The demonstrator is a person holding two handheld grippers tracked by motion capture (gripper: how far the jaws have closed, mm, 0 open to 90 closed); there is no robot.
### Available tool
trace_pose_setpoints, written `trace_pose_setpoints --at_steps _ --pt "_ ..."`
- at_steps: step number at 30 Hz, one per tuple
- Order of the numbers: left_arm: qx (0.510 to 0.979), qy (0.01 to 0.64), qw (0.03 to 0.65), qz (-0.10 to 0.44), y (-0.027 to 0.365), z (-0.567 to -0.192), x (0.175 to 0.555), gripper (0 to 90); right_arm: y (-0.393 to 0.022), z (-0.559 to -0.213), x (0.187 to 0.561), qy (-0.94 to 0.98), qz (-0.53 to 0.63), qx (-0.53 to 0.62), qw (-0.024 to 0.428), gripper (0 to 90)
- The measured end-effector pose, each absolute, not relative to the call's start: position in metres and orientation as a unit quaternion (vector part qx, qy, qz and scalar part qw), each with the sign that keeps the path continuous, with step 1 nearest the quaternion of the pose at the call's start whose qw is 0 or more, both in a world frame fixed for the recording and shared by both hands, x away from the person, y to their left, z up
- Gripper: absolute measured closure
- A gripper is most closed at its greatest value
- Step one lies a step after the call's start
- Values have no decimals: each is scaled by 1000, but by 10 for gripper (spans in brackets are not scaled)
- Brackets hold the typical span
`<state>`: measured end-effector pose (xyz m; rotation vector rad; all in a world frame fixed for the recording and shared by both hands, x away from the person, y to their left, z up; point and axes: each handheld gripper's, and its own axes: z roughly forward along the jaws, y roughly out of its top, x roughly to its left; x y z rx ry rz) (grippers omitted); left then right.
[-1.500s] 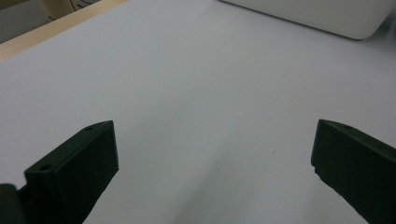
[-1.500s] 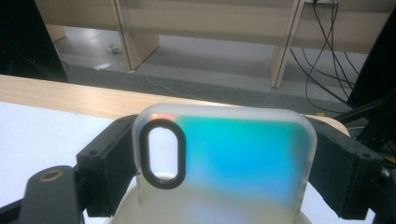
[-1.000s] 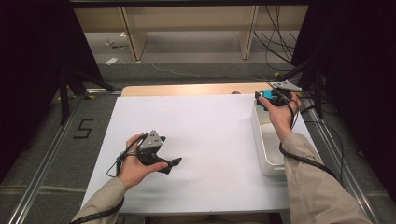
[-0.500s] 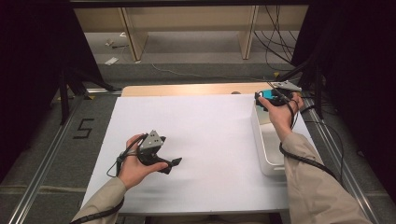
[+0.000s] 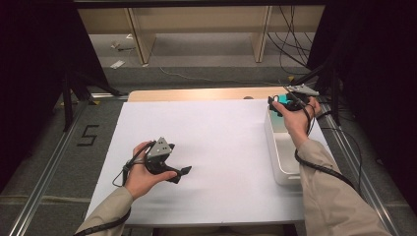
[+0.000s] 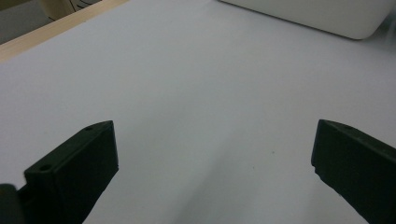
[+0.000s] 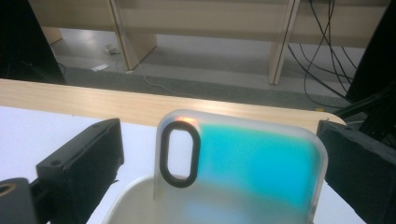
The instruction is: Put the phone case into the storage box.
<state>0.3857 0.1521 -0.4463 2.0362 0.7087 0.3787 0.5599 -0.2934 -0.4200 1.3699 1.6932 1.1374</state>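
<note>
The right gripper is held up at the far right of the table, over the far end of one white tub. Its two black jaws have just been opening and now stand wide apart. One phone case stands between them, frosted with a blue-green shine and one dark oval hole near its top left corner. In the right gripper view there is a clear gap on the left side of the case, so that jaw does not press on it. On the right side the case comes very close to the jaw, and whether they touch cannot be told. The bottom of the case sits down inside the tub.

The left gripper is low over the near left part of the one white sheet that covers the table. Its two jaws are spread wide too, with nothing between them but bare sheet.

Two hands, two grippers, one tub, one case.
</note>
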Motion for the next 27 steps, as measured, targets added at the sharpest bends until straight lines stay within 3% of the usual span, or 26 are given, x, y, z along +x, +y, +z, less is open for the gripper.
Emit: trace_pose_setpoints --at_steps 16,27 --pt "827 289 458 153 152 -447 386 1 -291 -403 554 645 450 504 357 37" --pt "827 290 457 153 153 -445 385 1 -281 -395 542 664 465 480 337 82"
